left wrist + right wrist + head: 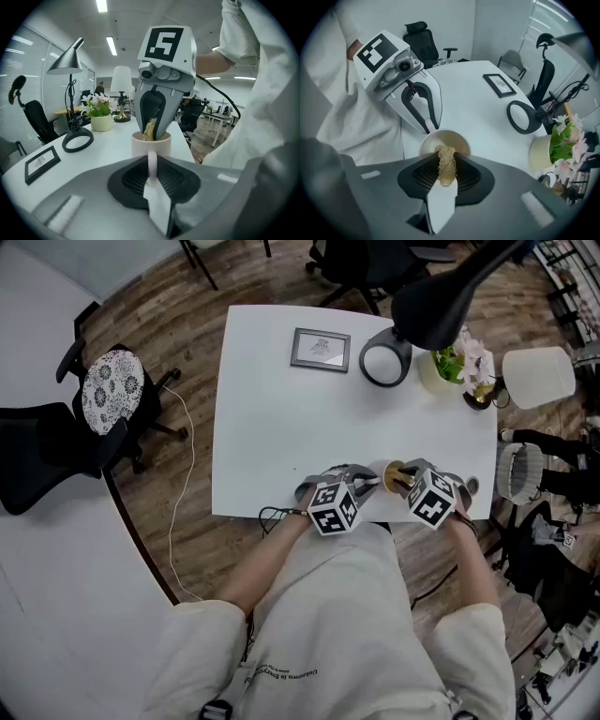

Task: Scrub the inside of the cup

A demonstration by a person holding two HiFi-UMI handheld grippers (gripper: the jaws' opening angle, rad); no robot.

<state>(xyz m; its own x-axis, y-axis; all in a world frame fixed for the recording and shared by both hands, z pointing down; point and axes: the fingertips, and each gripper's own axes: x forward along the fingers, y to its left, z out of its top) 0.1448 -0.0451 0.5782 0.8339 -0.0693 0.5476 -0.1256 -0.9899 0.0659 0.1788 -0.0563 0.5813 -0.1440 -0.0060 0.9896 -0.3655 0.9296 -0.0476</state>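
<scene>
A pale cup [151,144] stands near the front edge of the white table [281,427]. My left gripper [151,161] is shut on the cup's handle [152,165]. In the head view the cup [395,475] sits between the two marker cubes. My right gripper [445,157] is shut on a tan wire scrubber [446,168] and points down into the cup [444,140]. The scrubber's tip reaches just inside the rim. From the left gripper view the right gripper [151,133] stands upright over the cup, the scrubber [150,129] between its jaws. The right gripper view shows the left gripper [428,125] at the cup's far side.
A framed picture [321,349] lies at the table's back. A black desk lamp with a ring base [385,362] and a potted flower [444,369] stand at the back right, next to a white lampshade [538,377]. Office chairs [105,397] stand left of the table.
</scene>
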